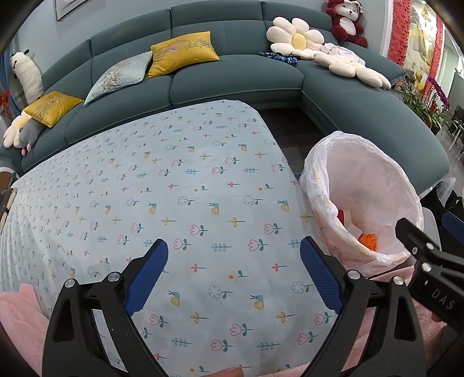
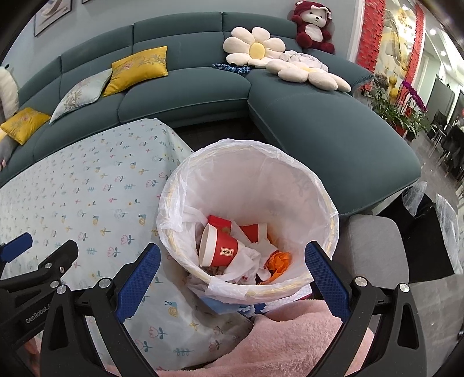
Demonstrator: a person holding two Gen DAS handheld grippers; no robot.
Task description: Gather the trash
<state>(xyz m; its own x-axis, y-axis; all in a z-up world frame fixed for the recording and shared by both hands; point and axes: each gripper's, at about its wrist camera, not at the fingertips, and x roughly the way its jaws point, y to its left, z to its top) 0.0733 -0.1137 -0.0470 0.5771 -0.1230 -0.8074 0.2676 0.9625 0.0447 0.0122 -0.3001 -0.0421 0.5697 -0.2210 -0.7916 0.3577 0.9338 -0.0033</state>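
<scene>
Left wrist view: my left gripper [image 1: 234, 269] hangs over the table [image 1: 162, 185], its blue pads [image 1: 149, 275] spread wide with nothing between them. The table wears a pale blue cloth printed with tulips and snails. The lined trash bin [image 1: 319, 174] stands just beside the table's right edge, and my right gripper [image 1: 420, 249] enters from the right with its tip over the bin's near rim.

Right wrist view: my right gripper [image 2: 232, 272] is poised above the trash bin [image 2: 319, 185], its jaws likewise spread and empty. The collected trash lies at the bottom of the white liner: a red paper cup [image 2: 220, 249] on its side with its mouth toward the left, a second red cup [image 2: 255, 230] behind it, crumpled white plastic [image 2: 246, 261] and an orange wrapper [image 2: 278, 259] to the right. My left gripper [image 2: 17, 246] shows at the left edge, over the table [image 2: 72, 185].

Background, both views: a teal sectional sofa [image 2: 319, 130] carrying yellow cushions [image 2: 139, 68], flower-shaped pillows [image 2: 255, 47] and a red plush bear [image 2: 313, 26]. Pink fleece fabric [image 2: 290, 333] fills the near foreground.
</scene>
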